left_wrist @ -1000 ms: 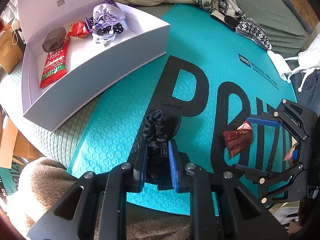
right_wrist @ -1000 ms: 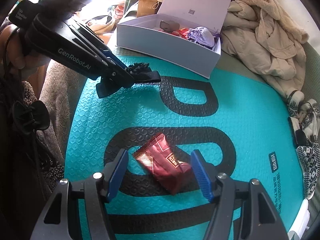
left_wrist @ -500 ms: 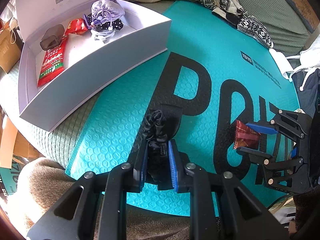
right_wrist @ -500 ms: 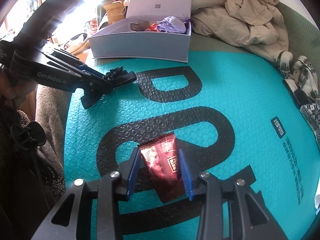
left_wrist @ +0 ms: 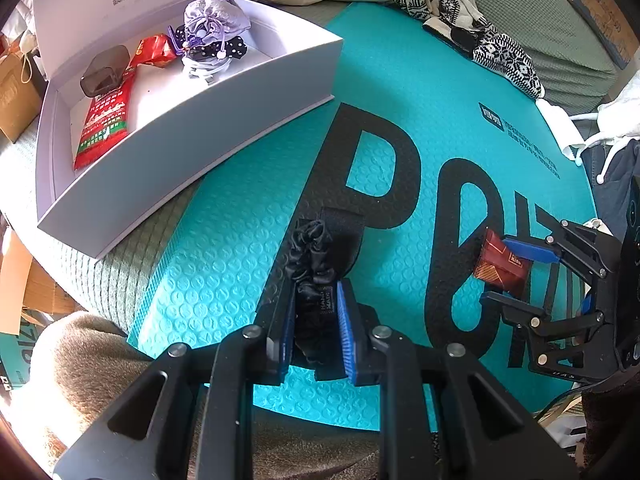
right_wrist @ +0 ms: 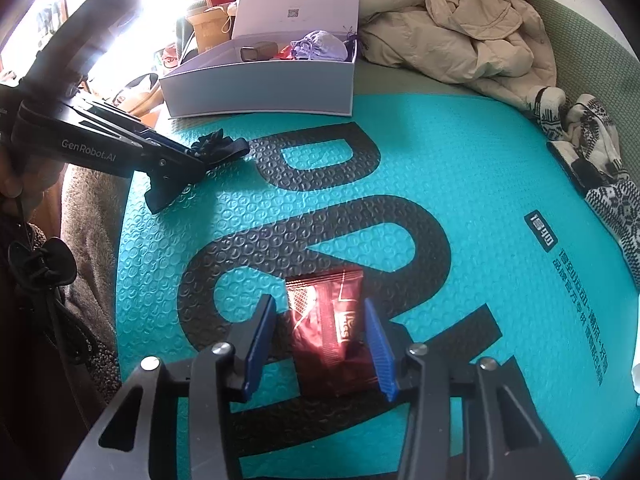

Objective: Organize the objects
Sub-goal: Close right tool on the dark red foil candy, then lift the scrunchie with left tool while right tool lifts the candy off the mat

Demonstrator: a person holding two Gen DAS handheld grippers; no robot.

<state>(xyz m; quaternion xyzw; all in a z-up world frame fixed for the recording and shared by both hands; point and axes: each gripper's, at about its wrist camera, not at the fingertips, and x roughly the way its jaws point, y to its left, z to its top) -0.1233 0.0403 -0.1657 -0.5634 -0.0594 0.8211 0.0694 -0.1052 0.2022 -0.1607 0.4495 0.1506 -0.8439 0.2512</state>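
My left gripper (left_wrist: 316, 304) is shut on a black hair scrunchie (left_wrist: 310, 256) and holds it low over the teal mat (left_wrist: 240, 240); it also shows in the right wrist view (right_wrist: 196, 152). My right gripper (right_wrist: 320, 320) is shut on a dark red snack packet (right_wrist: 328, 324) just above the mat; the packet also shows in the left wrist view (left_wrist: 500, 264). The open white box (left_wrist: 192, 136) holds a red packet (left_wrist: 106, 120), a lilac pouch (left_wrist: 214, 20), a polka-dot scrunchie (left_wrist: 236, 46) and a dark case (left_wrist: 104, 70).
Patterned socks (left_wrist: 480, 40) and a beige coat (right_wrist: 460, 20) lie at the mat's far edge. A brown blanket (left_wrist: 80, 368) lies below the mat. Cardboard boxes and bags (right_wrist: 208, 20) stand beyond the white box (right_wrist: 260, 84).
My right gripper has closed on the red packet and turned it lengthwise between the fingers. My left gripper still holds the black scrunchie, and the view has shifted slightly toward the box.
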